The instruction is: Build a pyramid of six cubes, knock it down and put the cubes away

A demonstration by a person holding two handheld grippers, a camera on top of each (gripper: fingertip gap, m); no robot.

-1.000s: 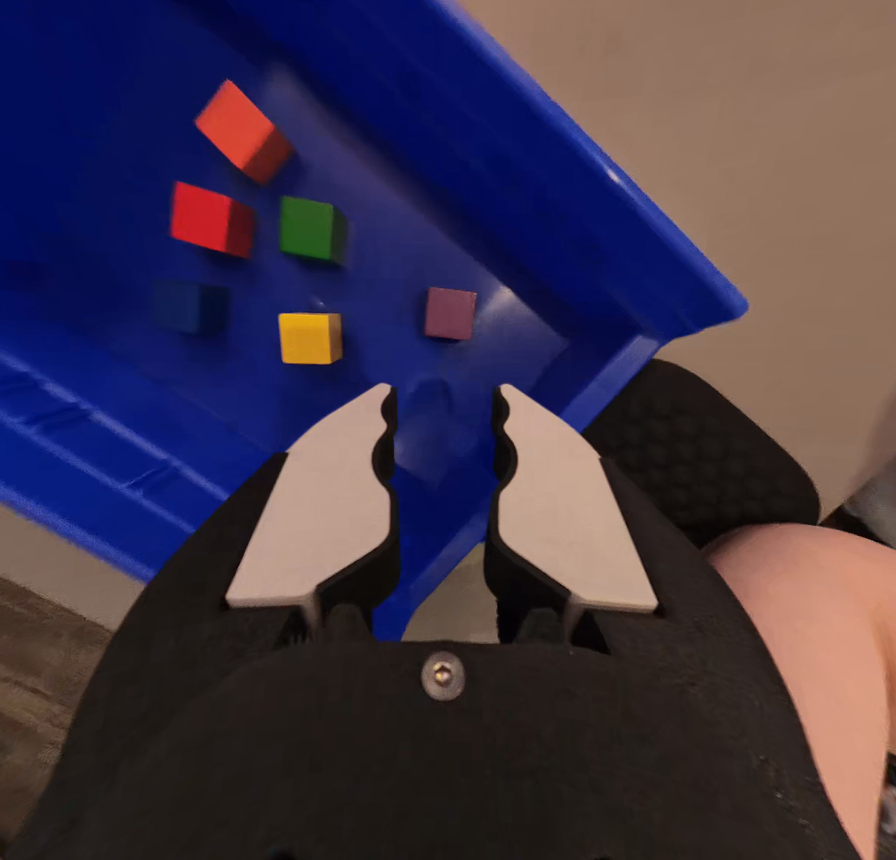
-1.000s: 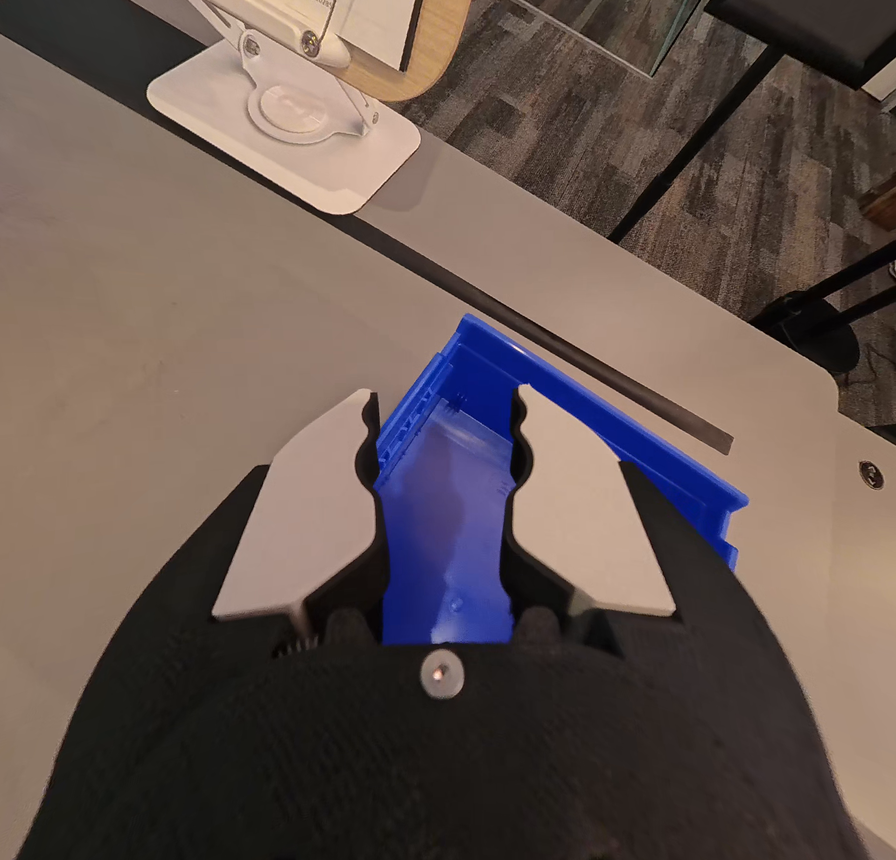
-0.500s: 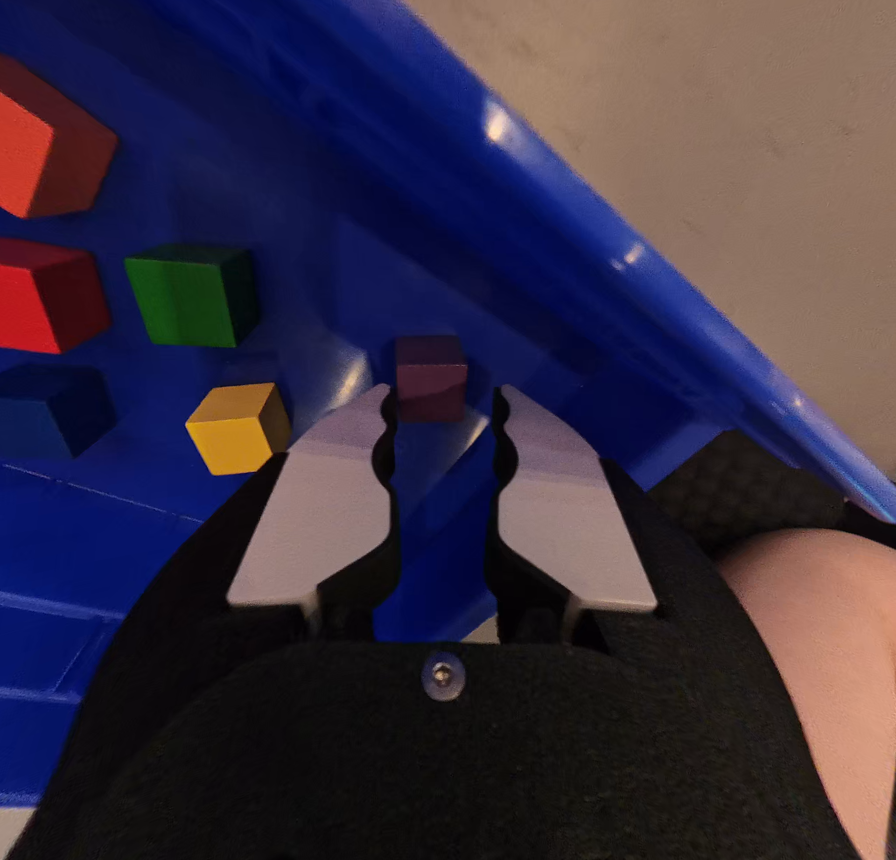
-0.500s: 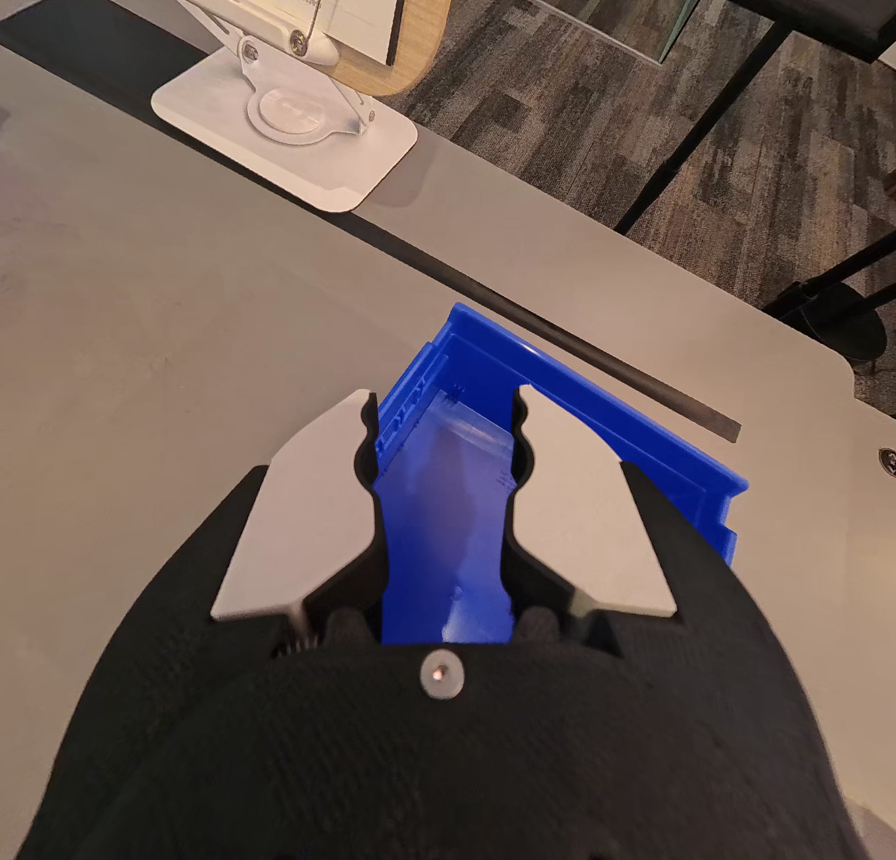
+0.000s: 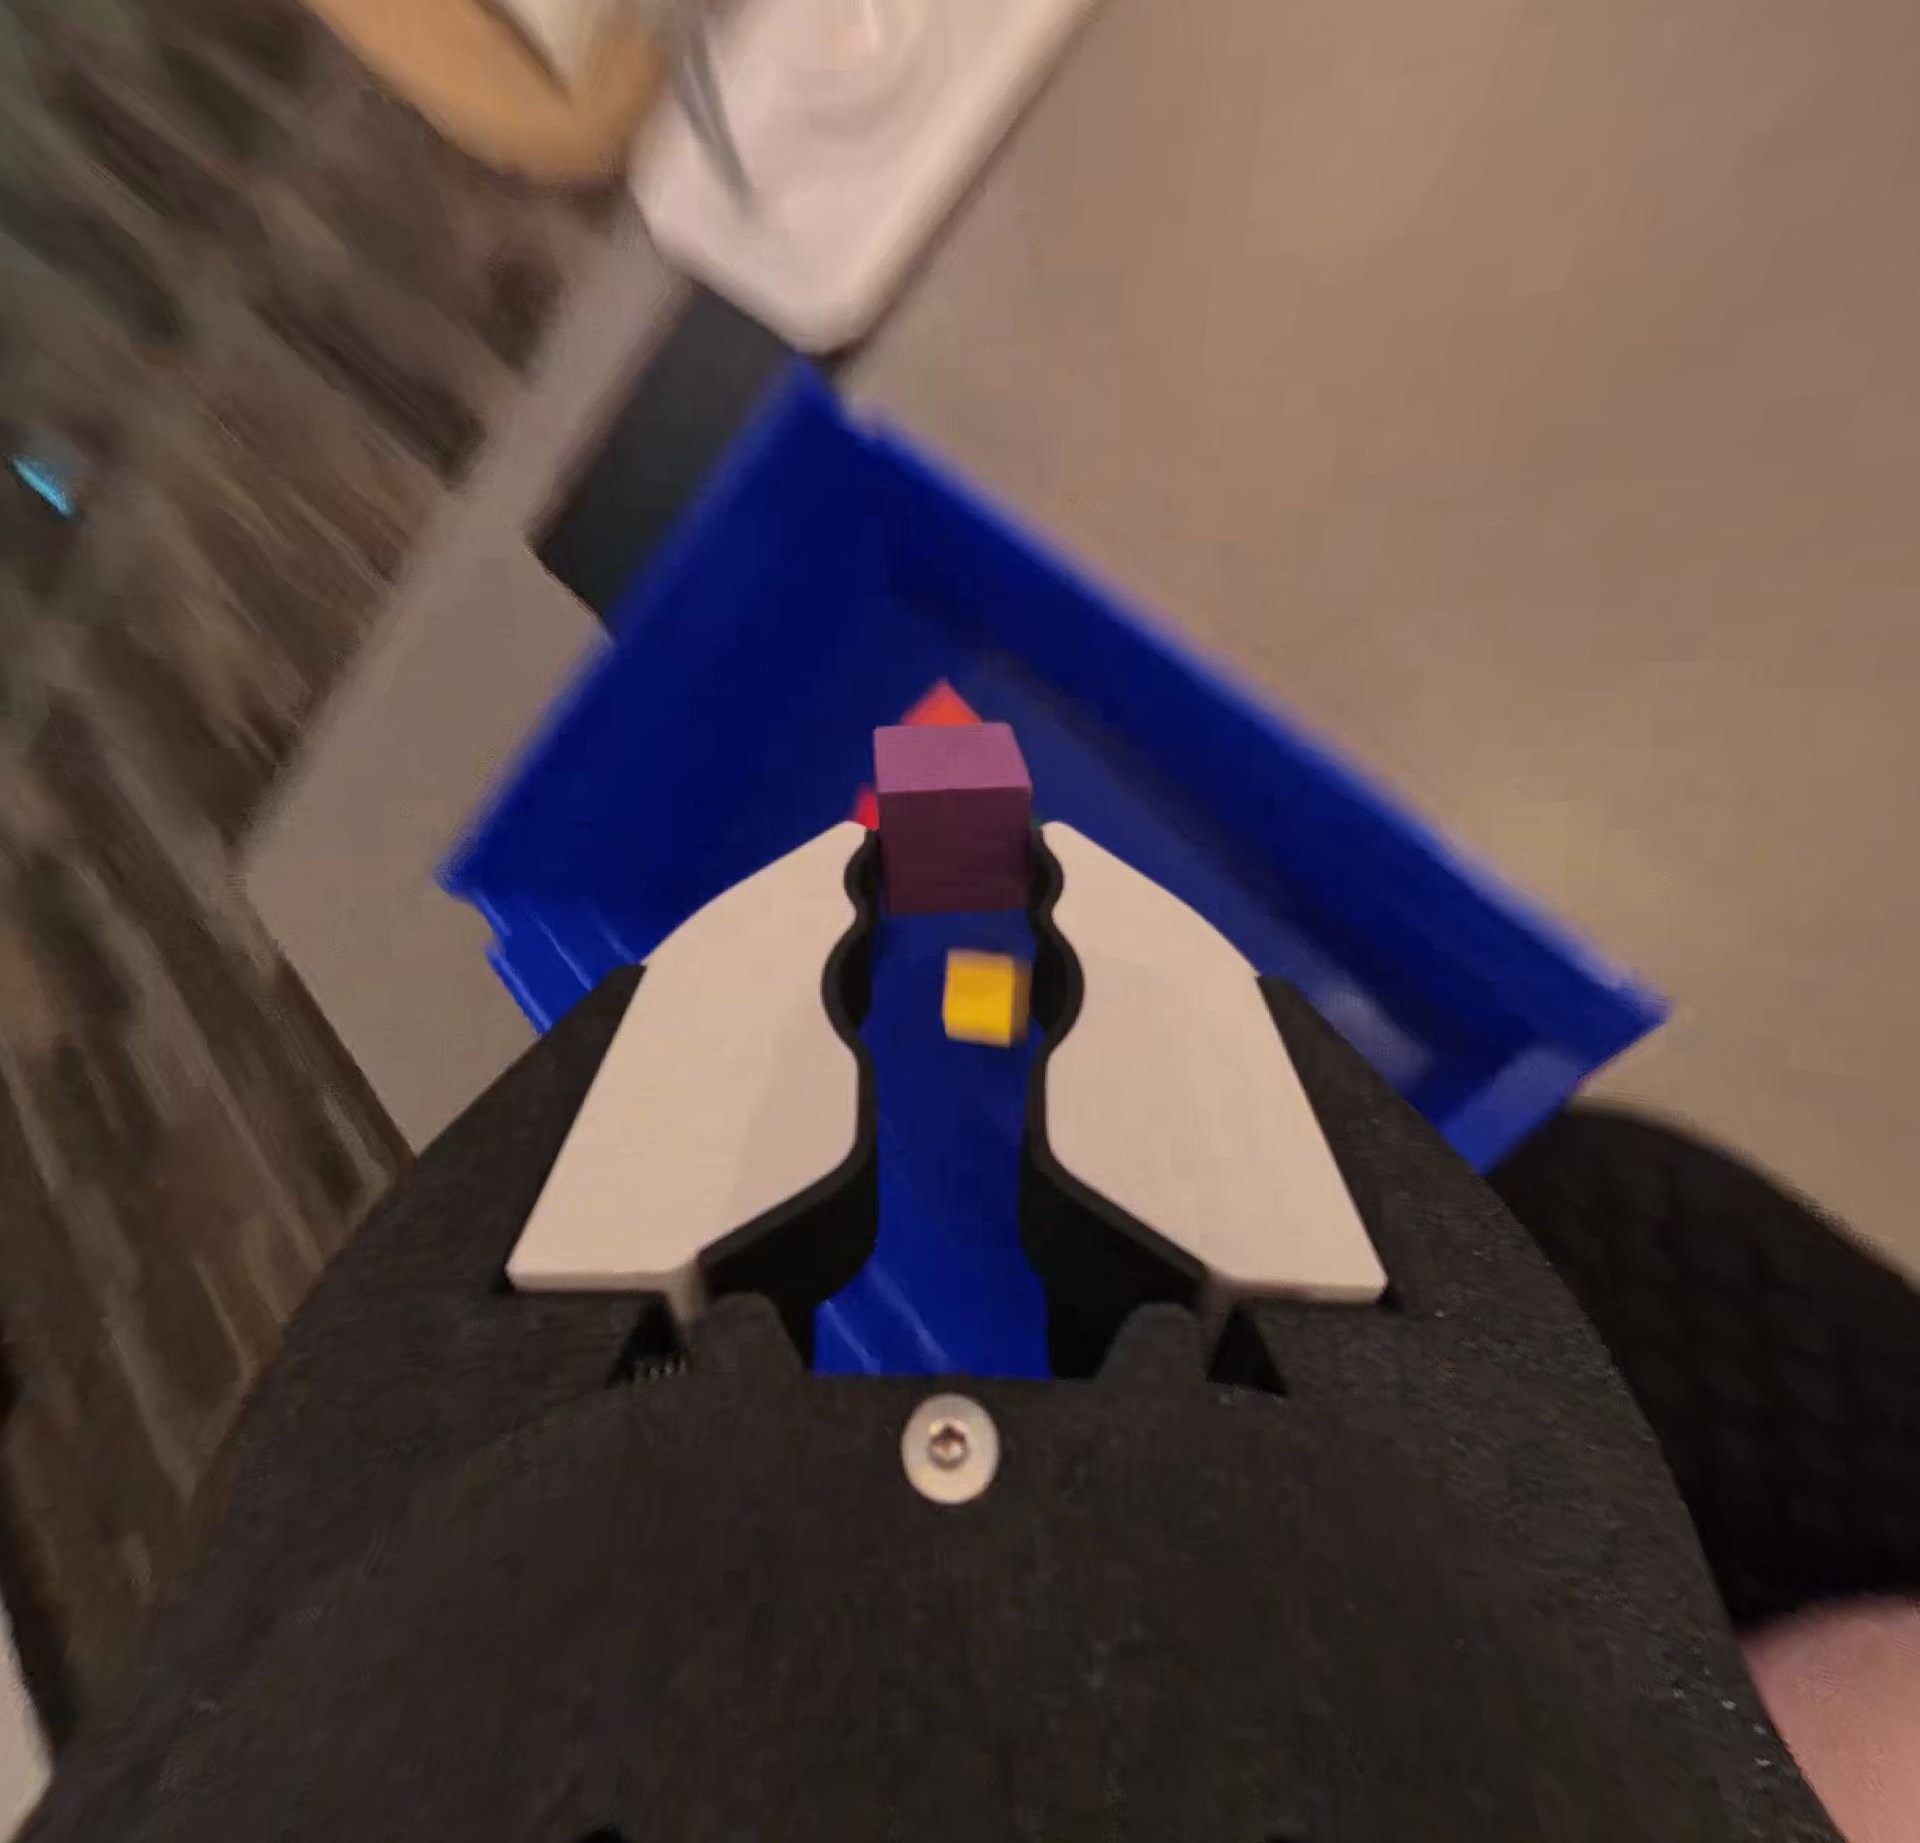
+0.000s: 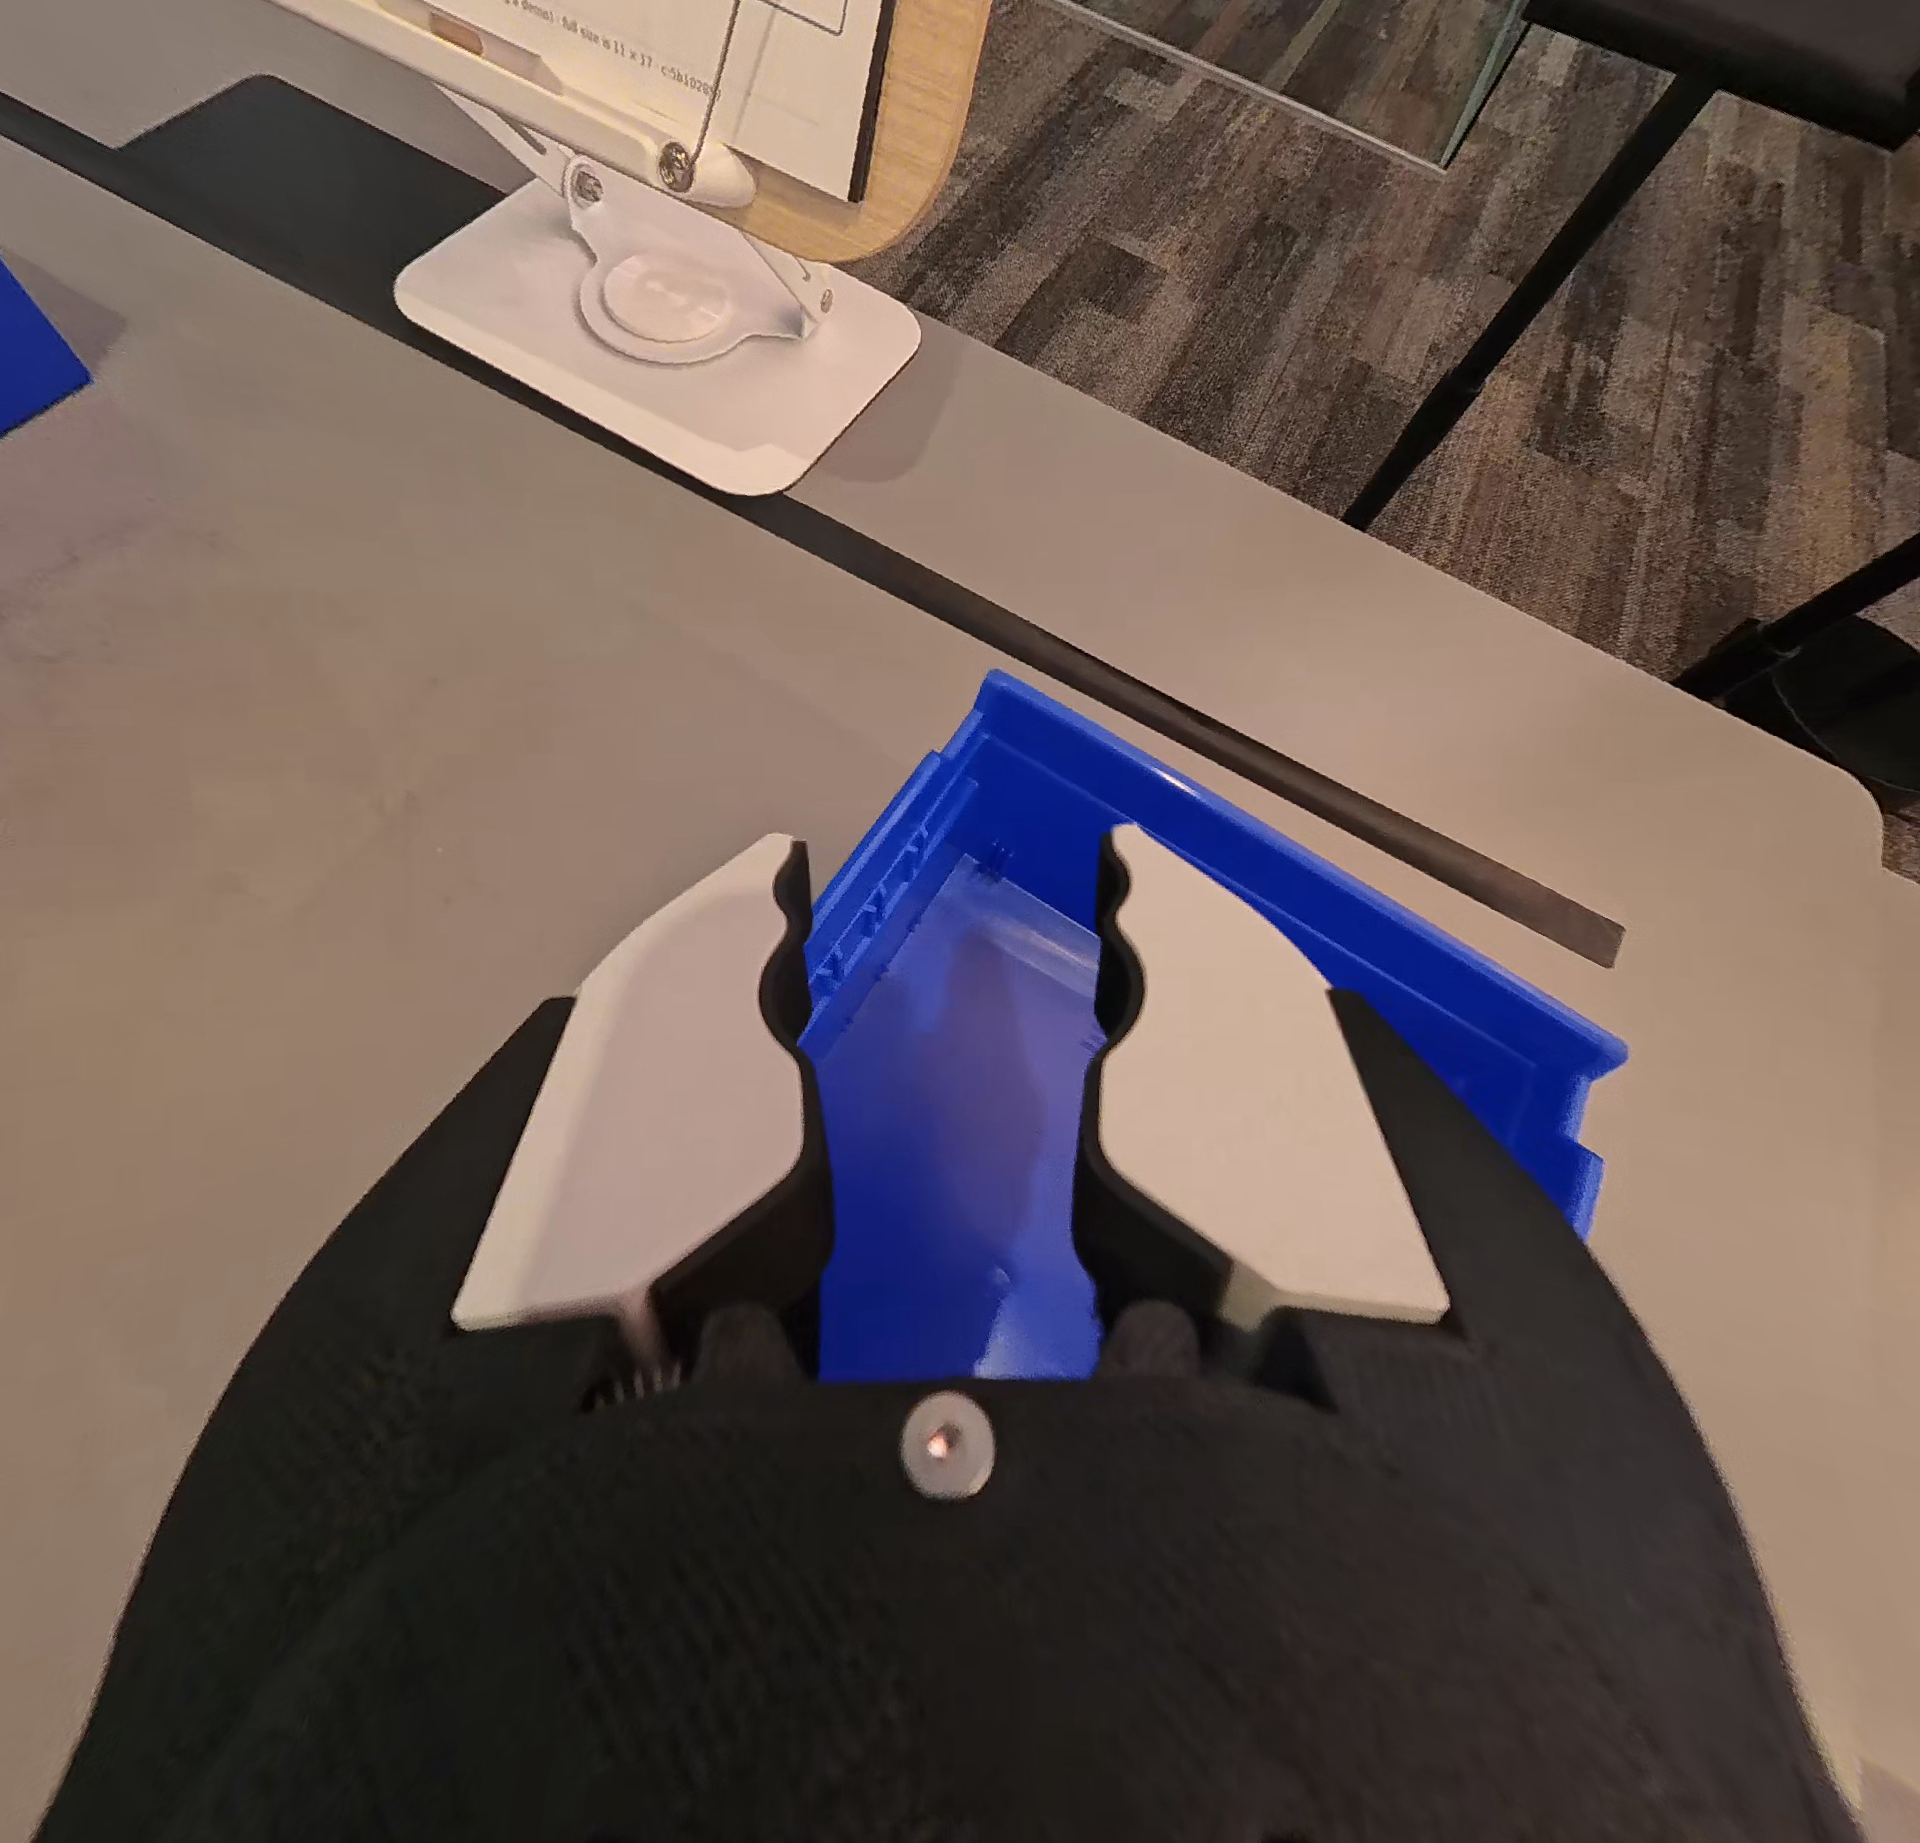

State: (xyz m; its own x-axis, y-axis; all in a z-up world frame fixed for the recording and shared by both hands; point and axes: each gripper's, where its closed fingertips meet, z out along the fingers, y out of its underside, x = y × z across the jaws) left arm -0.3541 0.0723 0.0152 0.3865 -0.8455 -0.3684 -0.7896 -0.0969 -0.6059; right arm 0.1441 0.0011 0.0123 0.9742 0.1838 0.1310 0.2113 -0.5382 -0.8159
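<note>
My left gripper (image 5: pixel 953 837) is shut on a purple cube (image 5: pixel 951 817), gripped at the fingertips and held above a blue bin (image 5: pixel 1195 754). Below it in the bin lie a yellow cube (image 5: pixel 984 998) and an orange cube (image 5: pixel 940 704). A sliver of a red cube (image 5: pixel 864 806) shows beside the purple one. Other cubes are hidden behind my fingers. The left wrist view is motion-blurred. My right gripper (image 6: pixel 953 848) is open and holds nothing. It hangs over a second blue bin (image 6: pixel 1299 858), whose visible floor holds no cubes.
A white stand with a wooden-backed board (image 6: pixel 665 339) stands at the table's far side, behind a dark strip (image 6: pixel 1143 713). The grey table (image 6: pixel 364 754) ends at the right, with floor and chair legs beyond. A blue corner (image 6: pixel 31 359) shows at far left. The left gripper's tips are roughly 50 centimeters from the right gripper's.
My left gripper closed on the purple cube and lifted it up out of the bin, pulling back fast. The right gripper stayed open over its bin, shifting only slightly.
</note>
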